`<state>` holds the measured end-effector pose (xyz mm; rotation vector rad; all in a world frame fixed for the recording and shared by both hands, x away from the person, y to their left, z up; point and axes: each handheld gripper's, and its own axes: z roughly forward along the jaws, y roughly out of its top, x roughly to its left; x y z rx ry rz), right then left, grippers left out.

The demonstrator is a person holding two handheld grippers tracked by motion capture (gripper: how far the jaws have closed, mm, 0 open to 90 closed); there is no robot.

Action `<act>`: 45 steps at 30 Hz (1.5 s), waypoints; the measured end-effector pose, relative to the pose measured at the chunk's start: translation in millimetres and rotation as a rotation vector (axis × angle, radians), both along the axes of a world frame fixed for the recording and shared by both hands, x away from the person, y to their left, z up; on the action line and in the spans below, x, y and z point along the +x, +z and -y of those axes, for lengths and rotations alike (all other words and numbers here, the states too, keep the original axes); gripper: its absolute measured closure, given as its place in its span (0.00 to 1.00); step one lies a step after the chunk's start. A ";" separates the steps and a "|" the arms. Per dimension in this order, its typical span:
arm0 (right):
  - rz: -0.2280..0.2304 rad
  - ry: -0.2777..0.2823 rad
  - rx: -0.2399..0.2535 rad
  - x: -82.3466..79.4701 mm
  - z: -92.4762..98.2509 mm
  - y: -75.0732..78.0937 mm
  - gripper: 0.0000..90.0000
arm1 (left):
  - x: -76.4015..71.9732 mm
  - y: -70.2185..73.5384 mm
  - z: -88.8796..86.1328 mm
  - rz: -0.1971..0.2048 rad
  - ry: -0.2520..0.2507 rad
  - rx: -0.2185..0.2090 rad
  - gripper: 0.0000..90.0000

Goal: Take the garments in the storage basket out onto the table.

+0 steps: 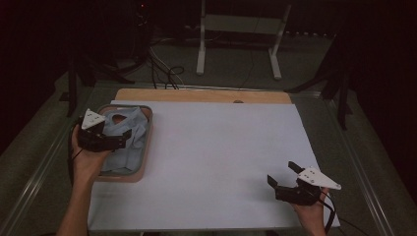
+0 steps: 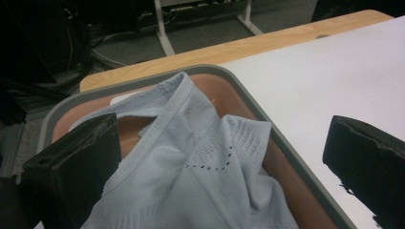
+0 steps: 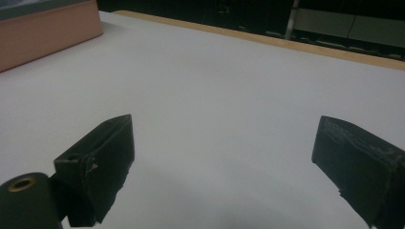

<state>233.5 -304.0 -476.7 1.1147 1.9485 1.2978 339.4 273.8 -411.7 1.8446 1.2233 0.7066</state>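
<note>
Left hand-held gripper [image 1: 129,137] – jaws wide apart, gripping nothing – over pale blue shirt [image 2: 200,167], shirt crumpled in tray [image 2: 267,125] at left edge of surface [image 1: 216,147], right hand-held gripper [image 1: 283,173] – jaws wide, empty – near front right corner.

Colours as I see them: shirt [image 2: 191,162], pale blue, with a dotted line of small dark holes and faint mesh panels. Tray [image 2: 282,138], terracotta inside, grey rim. Desk [image 1: 221,147], white sheet over a light wood edge. My left gripper [image 1: 125,139] and right gripper [image 1: 282,173]: black jaws, grey-white top plates.
</note>
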 end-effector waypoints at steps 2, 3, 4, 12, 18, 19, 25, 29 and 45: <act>0.000 -0.001 0.001 0.0 0.0 -0.1 0.08 | 2.6 -1.0 -0.4 -0.008 0.002 0.000 0.00; 0.000 -0.001 0.001 -0.1 0.0 -0.1 0.08 | 3.9 -1.5 -0.4 -0.012 0.006 0.001 0.00; 0.001 0.000 0.002 0.0 0.1 -0.1 0.08 | 5.2 -2.0 -0.8 -0.016 0.007 0.003 0.00; 0.001 0.001 0.002 0.2 0.6 -0.3 0.08 | 14.1 -6.5 0.9 -0.045 0.015 0.017 0.00; 0.000 0.001 0.001 0.1 0.5 -0.4 0.08 | 20.1 -10.2 2.1 -0.065 0.022 0.025 0.00; 0.000 0.000 0.000 0.1 0.5 -0.5 0.08 | 20.9 -10.8 2.1 -0.068 0.023 0.026 0.00; 0.000 0.000 0.002 0.1 0.5 -0.5 0.08 | 24.9 -14.0 1.6 -0.082 0.023 0.020 0.00; 0.001 -0.001 0.001 0.2 1.0 -0.5 0.08 | 27.8 -16.3 2.7 -0.090 0.009 0.024 0.00; -0.001 -0.003 0.003 0.3 1.4 -0.6 0.08 | 38.2 -25.5 5.1 -0.138 0.000 0.041 0.00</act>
